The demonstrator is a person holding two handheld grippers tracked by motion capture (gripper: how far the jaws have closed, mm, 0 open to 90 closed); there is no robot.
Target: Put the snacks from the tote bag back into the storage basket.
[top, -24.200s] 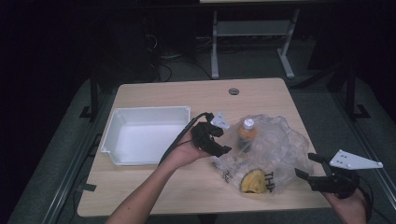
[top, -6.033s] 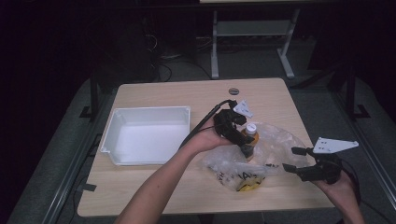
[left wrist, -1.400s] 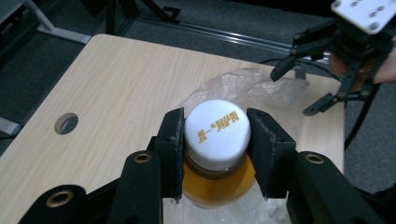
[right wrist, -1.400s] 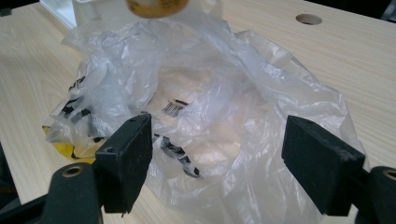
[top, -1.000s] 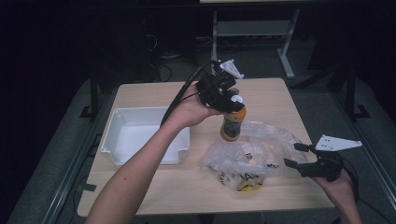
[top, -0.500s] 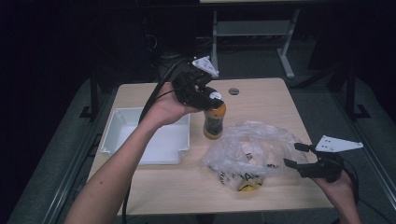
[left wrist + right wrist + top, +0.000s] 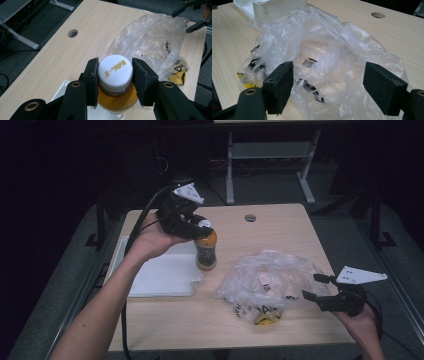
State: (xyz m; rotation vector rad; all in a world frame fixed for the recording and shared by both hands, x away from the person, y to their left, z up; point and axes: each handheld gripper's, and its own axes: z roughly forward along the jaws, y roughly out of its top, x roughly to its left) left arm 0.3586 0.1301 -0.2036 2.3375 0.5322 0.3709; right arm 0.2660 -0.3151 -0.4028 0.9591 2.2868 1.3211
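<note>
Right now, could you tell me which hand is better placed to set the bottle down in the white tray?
Left. The left hand-held gripper is clamped on the bottle at the white tray's edge; the right hand-held gripper waits open at the plastic bag.

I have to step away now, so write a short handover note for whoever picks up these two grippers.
Left gripper: shut on the bottle at its white cap, holding it in the air by the right edge of the white tray.
Right gripper: open, jaws apart, pointing at the plastic bag on the table.
Done: bottle is out of the bag.
Left: probably set the bottle in the tray, then take out whatever else the bag holds; its contents are hard to make out.
</note>
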